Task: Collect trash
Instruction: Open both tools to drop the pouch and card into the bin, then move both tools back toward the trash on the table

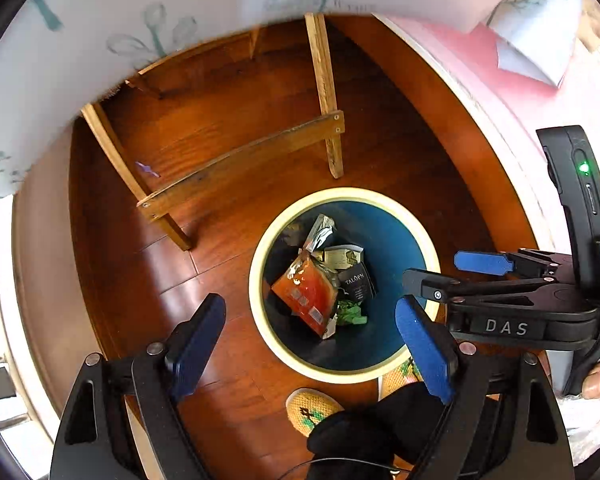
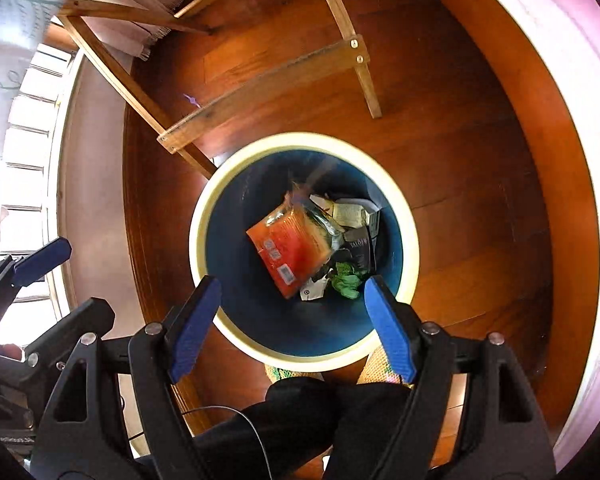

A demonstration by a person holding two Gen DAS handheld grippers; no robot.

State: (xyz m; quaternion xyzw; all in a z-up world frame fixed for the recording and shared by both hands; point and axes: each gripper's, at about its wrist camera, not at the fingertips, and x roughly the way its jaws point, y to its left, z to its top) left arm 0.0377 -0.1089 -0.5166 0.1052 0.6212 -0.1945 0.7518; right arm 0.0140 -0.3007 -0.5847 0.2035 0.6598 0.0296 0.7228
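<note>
**A:** Left wrist view first: where is the trash?

**B:** Inside the waste bin [image 1: 400, 200], a round tub with a cream rim and a blue inner wall, standing on the wooden floor [image 1: 220, 140]. An orange wrapper [image 1: 306, 294] lies on top of the heap.

**A:** Which way does that wrapper run?

**B:** It is a flat packet, tilted, with its long axis on a slant. In the right wrist view the orange wrapper [image 2: 294, 246] has its barcode end toward the near rim of the bin and its torn end toward the far rim. Just beside it, toward the bin's right wall, sit a black packet [image 1: 358, 282], a pale printed carton [image 1: 342, 256] and a crumpled green scrap [image 1: 352, 314].

**A:** And the claws?

**B:** Both hang above the bin, pointing steeply down. The left gripper [image 1: 318, 340] has its jaws spread wide with nothing between them; one blue pad is over the floor beside the bin, the other over its rim. The right gripper [image 2: 290, 320] is likewise wide apart and empty, straddling the bin's near rim.

**A:** Anything around the bin?

**B:** A wooden chair frame [image 1: 240, 160] stands just beyond the far rim. Two woven slippers [image 1: 312, 408] are at the near rim, with dark trouser legs [image 2: 320, 420] above them.
</note>
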